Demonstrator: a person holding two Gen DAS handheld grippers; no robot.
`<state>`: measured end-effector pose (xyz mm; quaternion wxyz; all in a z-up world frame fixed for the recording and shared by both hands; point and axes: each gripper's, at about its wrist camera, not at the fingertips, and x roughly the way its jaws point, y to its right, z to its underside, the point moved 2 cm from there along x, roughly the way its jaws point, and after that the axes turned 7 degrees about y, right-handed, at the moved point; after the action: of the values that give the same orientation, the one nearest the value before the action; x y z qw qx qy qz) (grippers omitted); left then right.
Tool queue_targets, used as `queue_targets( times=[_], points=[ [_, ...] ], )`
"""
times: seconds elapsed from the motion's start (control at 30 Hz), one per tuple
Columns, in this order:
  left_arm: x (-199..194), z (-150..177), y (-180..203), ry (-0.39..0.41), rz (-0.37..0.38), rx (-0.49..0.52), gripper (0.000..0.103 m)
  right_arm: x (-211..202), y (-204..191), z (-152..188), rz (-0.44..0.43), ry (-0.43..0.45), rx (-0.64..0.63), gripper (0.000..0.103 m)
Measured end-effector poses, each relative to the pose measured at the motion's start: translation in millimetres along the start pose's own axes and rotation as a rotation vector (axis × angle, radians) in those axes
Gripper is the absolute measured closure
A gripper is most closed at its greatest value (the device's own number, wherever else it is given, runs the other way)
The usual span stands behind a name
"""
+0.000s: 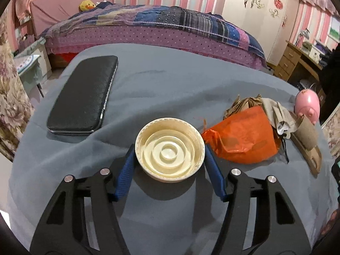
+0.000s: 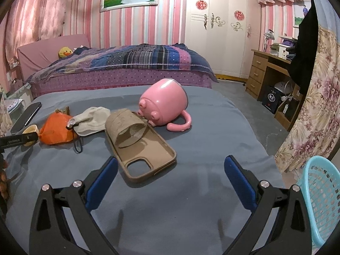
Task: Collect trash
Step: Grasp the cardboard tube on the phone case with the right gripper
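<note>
A cream plastic lid lies open side up on the grey cloth. My left gripper is shut on the lid, one blue pad at each side of its rim; it also shows in the right wrist view at the far left. An orange plastic bag, crumpled brown paper, a beige mask and a cardboard tube lie in a pile to the right of the lid. My right gripper is open and empty above bare cloth, in front of the tube.
A brown phone case lies under the tube. A pink pig mug lies on its side behind it. A black case lies at the left. A light blue basket stands off the table's right edge. A bed stands behind.
</note>
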<state>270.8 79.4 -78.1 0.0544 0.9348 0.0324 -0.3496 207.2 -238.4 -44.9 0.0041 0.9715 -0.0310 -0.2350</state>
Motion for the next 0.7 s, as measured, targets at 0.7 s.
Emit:
queue_targets(
  times=[0.7],
  points=[
    [-55, -25, -12, 0.163, -0.085, 0.047, 0.042, 75, -62, -36, -0.070, -0.099, -0.097, 0.016]
  ],
)
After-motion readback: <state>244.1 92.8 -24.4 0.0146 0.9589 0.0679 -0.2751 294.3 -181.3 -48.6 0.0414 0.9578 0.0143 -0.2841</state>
